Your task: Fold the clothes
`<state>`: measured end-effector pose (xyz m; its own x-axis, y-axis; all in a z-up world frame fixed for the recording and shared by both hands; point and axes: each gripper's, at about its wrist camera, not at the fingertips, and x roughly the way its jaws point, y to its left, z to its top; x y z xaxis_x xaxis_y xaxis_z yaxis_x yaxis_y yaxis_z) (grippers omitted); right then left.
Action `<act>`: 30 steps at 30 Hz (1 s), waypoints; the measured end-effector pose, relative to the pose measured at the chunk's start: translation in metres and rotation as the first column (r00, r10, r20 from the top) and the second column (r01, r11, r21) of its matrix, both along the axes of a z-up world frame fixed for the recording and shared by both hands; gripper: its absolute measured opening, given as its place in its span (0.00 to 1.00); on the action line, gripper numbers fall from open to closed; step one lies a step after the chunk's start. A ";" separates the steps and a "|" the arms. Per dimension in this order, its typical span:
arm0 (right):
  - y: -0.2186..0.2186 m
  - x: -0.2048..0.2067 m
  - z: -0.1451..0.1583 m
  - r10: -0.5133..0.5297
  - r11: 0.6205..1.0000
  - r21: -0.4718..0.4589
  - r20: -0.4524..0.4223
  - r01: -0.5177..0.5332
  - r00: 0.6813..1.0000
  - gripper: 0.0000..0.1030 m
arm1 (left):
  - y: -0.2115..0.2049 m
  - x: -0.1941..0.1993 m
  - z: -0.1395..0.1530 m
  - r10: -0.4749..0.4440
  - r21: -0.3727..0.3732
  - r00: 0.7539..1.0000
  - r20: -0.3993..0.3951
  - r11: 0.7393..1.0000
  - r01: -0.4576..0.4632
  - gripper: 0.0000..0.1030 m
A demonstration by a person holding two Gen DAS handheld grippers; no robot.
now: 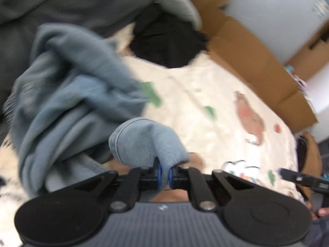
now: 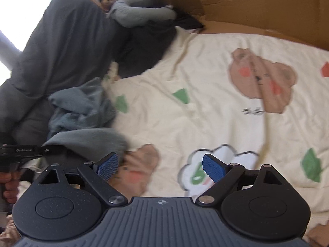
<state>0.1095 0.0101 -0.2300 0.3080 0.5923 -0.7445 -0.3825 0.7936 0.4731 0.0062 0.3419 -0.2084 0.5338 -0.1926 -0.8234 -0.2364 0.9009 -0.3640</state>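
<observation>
The left gripper pinches a hem of the blue sweatshirt, which trails away leftward. The right gripper, jaws spread and empty, hovers over the cartoon bedsheet, with the garment to its left.

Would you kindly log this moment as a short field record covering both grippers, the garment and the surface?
left gripper: shut on a fold of the blue garment
right gripper: open, holding nothing, over the bedsheet
blue garment: bunched, unfolded, partly lifted
bedsheet: cream with a cartoon bear print
grey clothes: piled at the far side
cardboard box: along the bed's edge
image: motion blur
</observation>
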 end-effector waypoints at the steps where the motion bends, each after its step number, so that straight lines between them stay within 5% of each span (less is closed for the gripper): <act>1: 0.003 -0.001 0.000 0.015 1.000 0.014 -0.006 -0.014 1.000 0.90 | -0.008 0.003 0.004 -0.022 -0.010 1.000 0.013 1.000 0.022 0.07; 9: 0.012 -0.006 0.000 0.058 0.992 0.112 -0.030 -0.055 0.998 0.90 | -0.075 0.032 0.019 -0.172 -0.101 0.981 0.088 0.978 0.180 0.05; 20: 0.009 -0.003 0.003 0.049 0.999 -0.007 0.112 -0.048 0.993 0.89 | -0.138 0.058 0.031 -0.341 -0.178 0.929 0.144 0.914 0.364 0.05; 23: 0.006 -0.006 0.004 0.072 0.997 -0.021 0.170 -0.070 0.983 0.74 | -0.141 0.058 0.026 -0.336 -0.211 0.931 0.141 0.909 0.360 0.06; 25: 0.006 -0.005 0.001 0.094 0.996 -0.023 0.159 -0.091 0.983 0.41 | -0.143 0.058 0.024 -0.334 -0.223 0.934 0.124 0.908 0.355 0.06; 26: 0.006 -0.005 -0.002 0.099 0.995 -0.030 0.146 -0.096 0.984 0.18 | -0.143 0.059 0.022 -0.336 -0.219 0.936 0.110 0.910 0.352 0.07; 27: 0.005 -0.005 -0.003 0.093 0.995 -0.035 0.143 -0.089 0.985 0.09 | -0.144 0.058 0.021 -0.337 -0.209 0.937 0.093 0.914 0.349 0.08; 30: -0.002 -0.004 -0.009 0.057 0.998 -0.035 0.124 -0.053 0.991 0.06 | -0.140 0.052 0.019 -0.330 -0.194 0.942 0.062 0.922 0.336 0.16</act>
